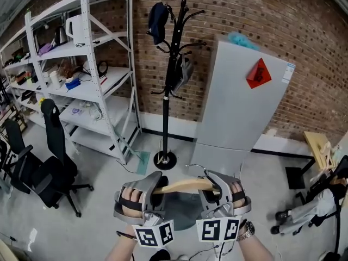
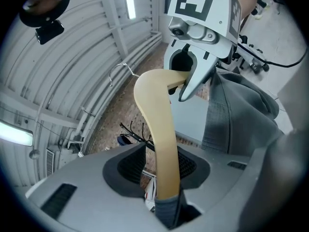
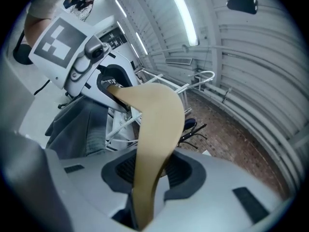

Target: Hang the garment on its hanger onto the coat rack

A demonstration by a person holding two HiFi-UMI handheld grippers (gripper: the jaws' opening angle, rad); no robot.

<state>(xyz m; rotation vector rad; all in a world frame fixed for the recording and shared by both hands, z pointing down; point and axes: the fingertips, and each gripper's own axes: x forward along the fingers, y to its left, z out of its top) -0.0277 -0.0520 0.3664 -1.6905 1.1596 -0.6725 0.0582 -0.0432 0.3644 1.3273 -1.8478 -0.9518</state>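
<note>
Here I am, well short of the tall black metal coat rack (image 1: 168,80), which stands far ahead against the brick wall. The pale curved wooden hanger (image 1: 185,186) runs level from side to side in front of me. The grey fabric garment (image 1: 182,211) droops below it, and its thin wire hook (image 1: 197,167) points away from me.

My left gripper (image 1: 156,186) has the hanger's left end between its jaws, and my right gripper (image 1: 217,188) has the right end. Both pairs stand partly apart. The wood lies in the gap rather than being pinched, with daylight showing beside it on the left, so it is cradled, not clamped.

Both hands are low and near my body, side by side, jaws aimed forward and inward at each other.

To do this well, I reckon I should firm up on both ends before walking in. Then I'd keep the bar level, raise it to a free prong, clear of the dark blue item (image 1: 158,20) at the upper left, and lead with the hook.
</note>
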